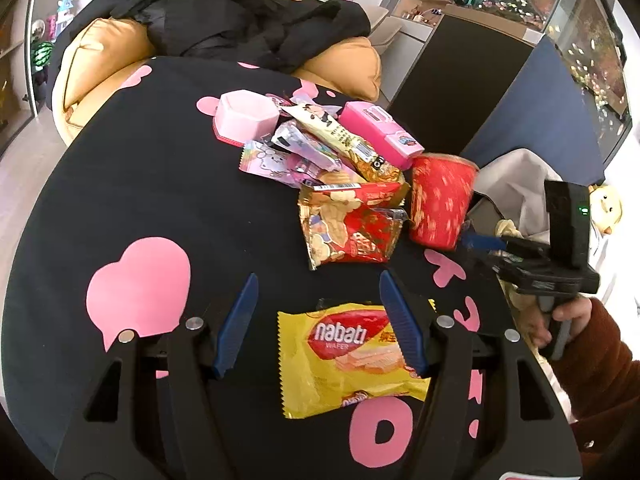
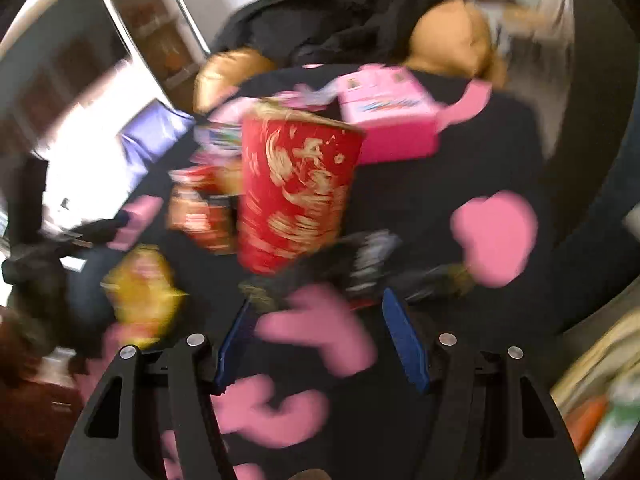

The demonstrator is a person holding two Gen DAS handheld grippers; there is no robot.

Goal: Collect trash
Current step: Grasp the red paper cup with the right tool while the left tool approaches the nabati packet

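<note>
My left gripper (image 1: 318, 322) hangs wide open over the yellow wafer wrapper (image 1: 352, 358), which lies flat on the black cloth (image 1: 140, 184) right between the fingers, its long axis running across the gap and its printed name facing up. My right gripper (image 2: 320, 340) is also spread and empty, aimed at the red cup (image 2: 294, 190) standing just ahead; that view is blurred. For the wrapper, left is nearer

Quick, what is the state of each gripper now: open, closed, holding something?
Left gripper: open, holding nothing, above the yellow wrapper.
Right gripper: open, holding nothing, near the red cup.
</note>
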